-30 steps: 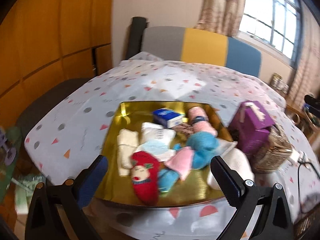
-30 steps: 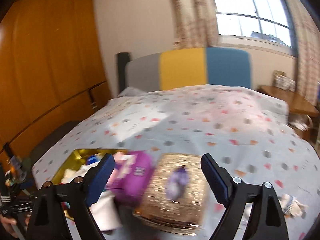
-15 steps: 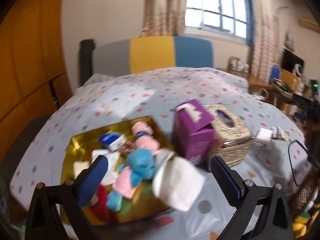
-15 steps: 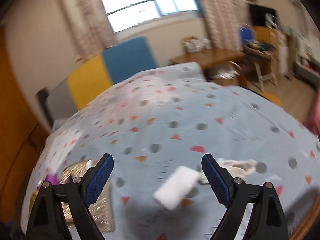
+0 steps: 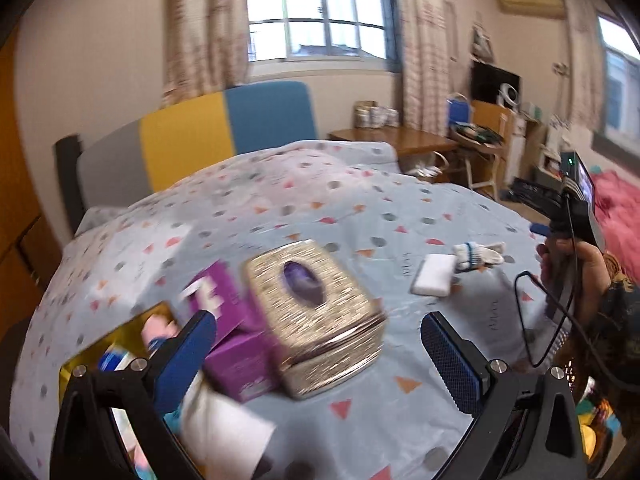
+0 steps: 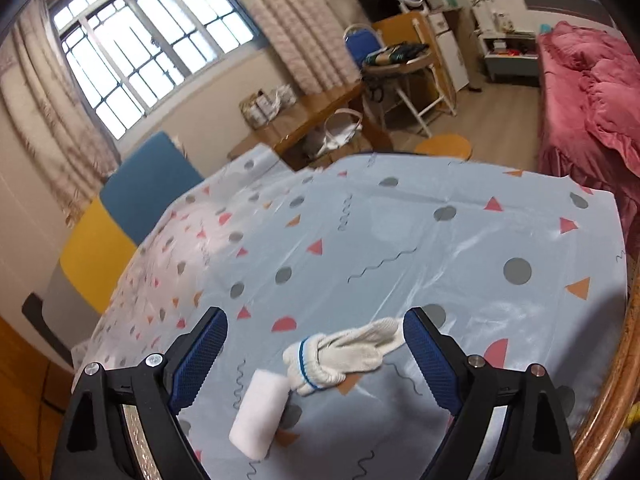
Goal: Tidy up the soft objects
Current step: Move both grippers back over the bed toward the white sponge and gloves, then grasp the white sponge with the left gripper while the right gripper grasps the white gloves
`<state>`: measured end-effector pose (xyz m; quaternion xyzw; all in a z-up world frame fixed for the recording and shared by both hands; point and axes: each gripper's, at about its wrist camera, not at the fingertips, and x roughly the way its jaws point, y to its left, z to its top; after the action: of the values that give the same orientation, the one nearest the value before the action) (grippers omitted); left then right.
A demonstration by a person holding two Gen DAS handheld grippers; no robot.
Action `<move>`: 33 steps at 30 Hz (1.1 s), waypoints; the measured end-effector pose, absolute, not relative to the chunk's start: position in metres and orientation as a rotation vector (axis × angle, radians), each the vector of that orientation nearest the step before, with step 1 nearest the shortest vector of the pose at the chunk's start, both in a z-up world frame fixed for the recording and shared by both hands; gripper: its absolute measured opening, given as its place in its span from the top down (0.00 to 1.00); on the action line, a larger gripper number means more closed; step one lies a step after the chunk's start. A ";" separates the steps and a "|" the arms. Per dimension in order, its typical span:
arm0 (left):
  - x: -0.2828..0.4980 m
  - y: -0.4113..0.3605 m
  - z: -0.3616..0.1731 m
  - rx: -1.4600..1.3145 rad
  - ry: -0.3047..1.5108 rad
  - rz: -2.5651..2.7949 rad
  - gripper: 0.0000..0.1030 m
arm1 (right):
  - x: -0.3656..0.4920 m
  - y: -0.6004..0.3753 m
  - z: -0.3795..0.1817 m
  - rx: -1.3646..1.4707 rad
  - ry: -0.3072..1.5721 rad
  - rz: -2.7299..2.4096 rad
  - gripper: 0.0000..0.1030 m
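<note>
Spread over a patterned blue tablecloth (image 6: 400, 240), a white knitted glove (image 6: 344, 350) touches a white sponge block (image 6: 260, 412). Right gripper (image 6: 316, 340), jaws wide and empty, frames the glove; descending and closing seems next. Left gripper (image 5: 320, 344), jaws wide, is empty too.

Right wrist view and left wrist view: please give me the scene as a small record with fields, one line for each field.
surface: bed cover, light blue with dots and triangles
right claw: open, holds nothing, above the cover
between its fingers: white work glove, lying flat
beside the glove: white foam block, touching the glove's cuff
left claw: open, holds nothing
ahead of left claw: silver tissue box, blurred
left of tissue box: purple carton, touching it
far left: gold tray with soft items, blurred
</note>
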<state>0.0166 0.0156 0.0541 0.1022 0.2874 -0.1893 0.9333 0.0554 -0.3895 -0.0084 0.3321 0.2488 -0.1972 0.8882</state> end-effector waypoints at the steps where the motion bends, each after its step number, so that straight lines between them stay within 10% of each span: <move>1: 0.022 0.001 0.054 0.229 0.600 -0.411 0.00 | 0.053 -0.390 -0.007 0.692 0.500 -0.404 0.11; 26: 0.170 -0.210 -0.077 0.314 1.063 -0.656 0.01 | 0.053 -0.399 -0.015 0.837 0.469 -0.259 0.11; 33: 0.197 -0.225 -0.107 0.253 1.153 -0.629 0.20 | 0.055 -0.396 -0.017 0.844 0.490 -0.236 0.11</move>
<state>0.1970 -0.2250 -0.1071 0.1171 0.5346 -0.2914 0.7846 0.0552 -0.3963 -0.0172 0.4044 0.2348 -0.1130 0.8767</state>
